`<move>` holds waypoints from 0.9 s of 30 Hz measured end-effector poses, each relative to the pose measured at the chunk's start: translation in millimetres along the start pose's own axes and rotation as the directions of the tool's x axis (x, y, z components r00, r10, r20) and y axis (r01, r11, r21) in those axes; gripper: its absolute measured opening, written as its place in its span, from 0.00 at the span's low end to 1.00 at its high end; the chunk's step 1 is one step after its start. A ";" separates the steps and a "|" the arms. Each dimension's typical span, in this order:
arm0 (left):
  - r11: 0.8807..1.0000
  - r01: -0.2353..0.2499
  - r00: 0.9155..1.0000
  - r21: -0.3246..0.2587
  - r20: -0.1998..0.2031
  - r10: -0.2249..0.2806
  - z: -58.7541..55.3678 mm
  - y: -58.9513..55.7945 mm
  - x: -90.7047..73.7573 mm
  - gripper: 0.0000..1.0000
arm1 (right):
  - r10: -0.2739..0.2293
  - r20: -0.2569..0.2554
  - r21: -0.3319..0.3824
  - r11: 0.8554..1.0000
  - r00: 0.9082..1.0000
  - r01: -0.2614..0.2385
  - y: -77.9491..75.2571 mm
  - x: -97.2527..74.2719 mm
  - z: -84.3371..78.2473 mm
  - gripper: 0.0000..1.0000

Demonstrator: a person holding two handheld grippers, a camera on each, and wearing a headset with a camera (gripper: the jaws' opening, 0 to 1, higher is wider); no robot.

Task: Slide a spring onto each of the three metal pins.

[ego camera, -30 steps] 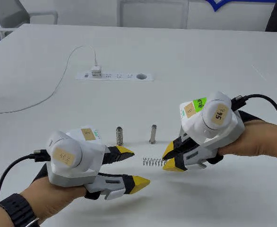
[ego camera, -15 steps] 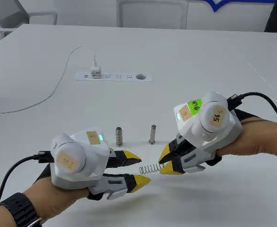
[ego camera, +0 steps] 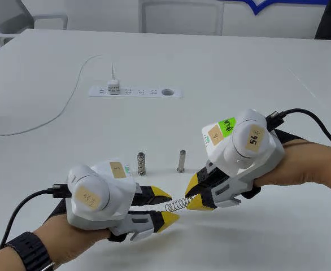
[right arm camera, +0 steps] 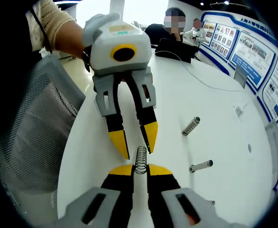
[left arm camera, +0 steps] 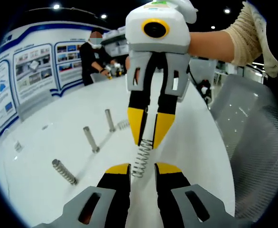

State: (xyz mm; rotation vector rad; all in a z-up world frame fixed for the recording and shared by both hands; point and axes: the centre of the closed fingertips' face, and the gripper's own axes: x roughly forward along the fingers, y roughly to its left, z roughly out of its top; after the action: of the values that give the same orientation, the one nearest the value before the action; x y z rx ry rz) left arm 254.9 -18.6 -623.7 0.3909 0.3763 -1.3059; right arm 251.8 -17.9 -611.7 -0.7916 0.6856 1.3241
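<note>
Head view: right claw (ego camera: 191,197) is pinched almost closed on one end of a spring (ego camera: 177,204), which it holds roughly level, clear of the tabletop (ego camera: 222,68). The spring's free end reaches between the jaws of the left claw (ego camera: 169,205), which stand parted and not clamped. Behind the claws a sprung pin (ego camera: 142,162) stands upright, with a bare pin (ego camera: 181,161) upright near it. Left gripper view: the spring runs from the right claw's tips down into the gap between the left claw's own jaws (contact with either jaw: cannot tell). A third pin (left arm camera: 110,120) stands further back, with what looks like a loose spring (left arm camera: 124,124) lying just beside it. Right gripper view: the spring pokes out from between the claw's own yellow tips, and the left claw's open tips flank its far end. Risks, as judged: the hold is on the end coils only, so the spring may pivot or shoot out if the left claw closes off-centre. A hard squeeze could bend the coils. If the right claw lets go before the left claw has a firm grip, the spring drops and rolls. A tilted spring may snag on a pin's top.
</note>
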 end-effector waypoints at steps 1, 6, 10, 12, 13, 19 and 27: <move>1.000 0.001 1.000 0.007 -0.003 -0.001 -0.3 -0.3 0.5 0.20 | -0.001 -0.001 -0.002 1.000 1.000 0.001 -0.1 0.0 0.6 0.11; 1.000 -0.002 1.000 0.023 -0.014 0.003 -3.2 1.1 1.1 0.17 | 0.007 -0.002 -0.003 1.000 1.000 -0.007 2.1 -0.9 2.8 0.11; 0.999 -0.009 1.000 0.043 -0.022 0.009 -5.2 1.3 1.5 0.13 | 0.013 0.007 0.004 1.000 1.000 -0.013 3.5 -1.8 5.4 0.11; 0.999 -0.011 1.000 0.044 -0.022 0.012 -5.2 1.4 2.0 0.12 | 0.014 0.012 0.010 1.000 1.000 -0.014 3.7 -2.3 6.9 0.11; 0.999 -0.012 1.000 0.045 -0.022 0.013 -5.1 1.2 2.3 0.12 | 0.015 0.016 0.013 1.000 1.000 -0.015 3.8 -2.7 7.8 0.11; 0.999 -0.013 1.000 0.045 -0.016 0.014 -3.3 0.2 3.7 0.12 | 0.010 0.043 0.022 1.000 0.999 -0.011 4.3 -5.8 15.3 0.11; 0.999 -0.020 1.000 0.027 0.001 0.020 0.3 0.6 3.9 0.12 | -0.008 0.083 0.039 0.999 0.996 0.005 2.8 -8.9 22.8 0.11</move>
State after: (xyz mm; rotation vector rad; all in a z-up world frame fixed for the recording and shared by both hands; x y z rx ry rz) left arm 256.4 -21.9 -625.3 0.4164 0.3537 -1.2932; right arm 247.8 -4.0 -591.8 -0.7027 0.6401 1.3265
